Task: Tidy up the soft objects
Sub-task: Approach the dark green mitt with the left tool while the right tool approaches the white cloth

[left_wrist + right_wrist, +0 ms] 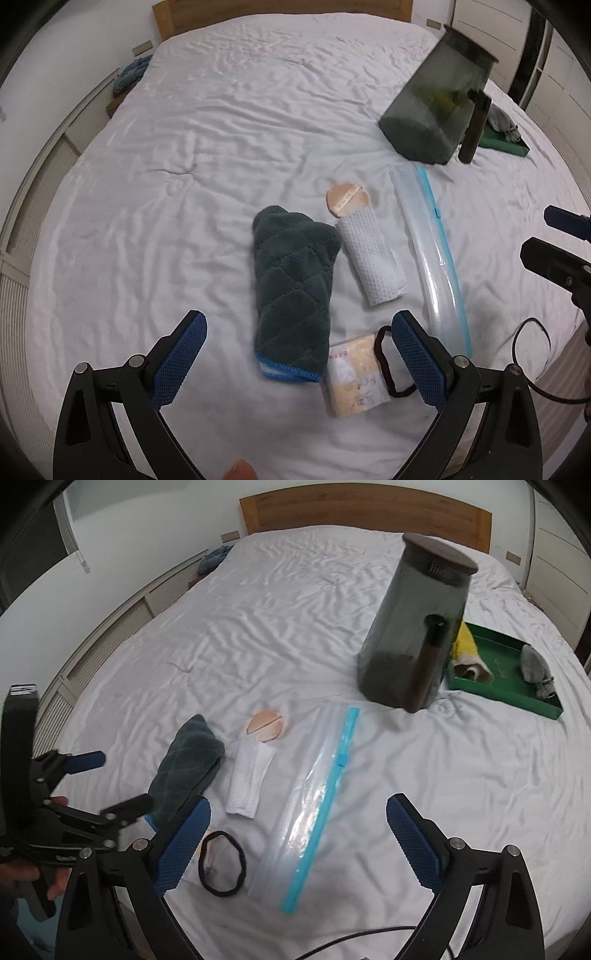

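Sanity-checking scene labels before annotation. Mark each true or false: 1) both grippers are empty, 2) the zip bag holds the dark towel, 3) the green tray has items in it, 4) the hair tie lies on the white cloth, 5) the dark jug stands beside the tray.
1) True: left gripper and right gripper are open, nothing between the fingers.
2) False: the zip bag lies flat and looks empty; the dark towel lies apart on the sheet.
3) True: the green tray holds a yellow item and a grey one.
4) False: the hair tie lies partly on a yellow packet, near the white cloth.
5) True: the jug stands next to the tray.
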Demonstrator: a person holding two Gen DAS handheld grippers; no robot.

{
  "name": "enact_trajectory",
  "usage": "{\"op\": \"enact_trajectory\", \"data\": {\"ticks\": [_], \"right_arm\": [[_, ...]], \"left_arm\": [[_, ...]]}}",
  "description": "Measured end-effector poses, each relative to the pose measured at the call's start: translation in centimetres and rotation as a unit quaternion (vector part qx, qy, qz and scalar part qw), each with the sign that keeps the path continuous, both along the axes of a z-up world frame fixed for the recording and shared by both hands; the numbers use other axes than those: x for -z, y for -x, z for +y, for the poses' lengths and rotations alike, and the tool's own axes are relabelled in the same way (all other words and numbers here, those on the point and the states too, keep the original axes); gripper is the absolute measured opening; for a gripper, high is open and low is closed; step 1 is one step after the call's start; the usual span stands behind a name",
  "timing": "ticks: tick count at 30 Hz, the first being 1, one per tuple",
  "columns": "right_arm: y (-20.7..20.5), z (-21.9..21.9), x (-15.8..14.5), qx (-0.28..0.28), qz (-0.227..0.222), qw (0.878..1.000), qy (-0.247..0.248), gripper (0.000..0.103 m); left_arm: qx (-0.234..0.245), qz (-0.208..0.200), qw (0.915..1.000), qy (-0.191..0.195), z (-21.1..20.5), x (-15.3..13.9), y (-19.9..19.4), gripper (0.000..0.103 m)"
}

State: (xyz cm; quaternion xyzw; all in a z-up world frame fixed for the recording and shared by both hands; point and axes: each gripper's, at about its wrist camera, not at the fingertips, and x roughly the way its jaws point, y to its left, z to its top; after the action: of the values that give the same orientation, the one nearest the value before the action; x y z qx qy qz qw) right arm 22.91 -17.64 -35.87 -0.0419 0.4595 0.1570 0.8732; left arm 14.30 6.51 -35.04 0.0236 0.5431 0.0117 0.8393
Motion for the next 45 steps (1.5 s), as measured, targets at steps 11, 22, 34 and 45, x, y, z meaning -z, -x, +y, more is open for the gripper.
{"op": "enact_trajectory", "data": {"ticks": [11,22,34,45], "right_arm": [[-1.5,1.4,3.4,-0.01,0.011,1.0,-0.026,0.089],[-2.3,1.7,5.9,-0.009,0.019,0.999,-0.037,0.089],[-3.1,2.8,7.0,-0.023,0.021,0.998,-0.054,0.089],[-5.1,5.2,8.7,-0.041,0.031,0.996,-0.075,0.086]], "left_arm": [[0.01,0.014,0.9998,-0.005,0.0,3.8,-2.1,0.098],[0.012,0.024,0.9996,-0.009,0.4,6.3,-3.2,0.098],[0.017,0.034,0.9992,-0.01,0.1,8.1,-4.0,0.098],[0.021,0.04,0.9988,-0.016,1.3,8.8,-4.8,0.098]]}}
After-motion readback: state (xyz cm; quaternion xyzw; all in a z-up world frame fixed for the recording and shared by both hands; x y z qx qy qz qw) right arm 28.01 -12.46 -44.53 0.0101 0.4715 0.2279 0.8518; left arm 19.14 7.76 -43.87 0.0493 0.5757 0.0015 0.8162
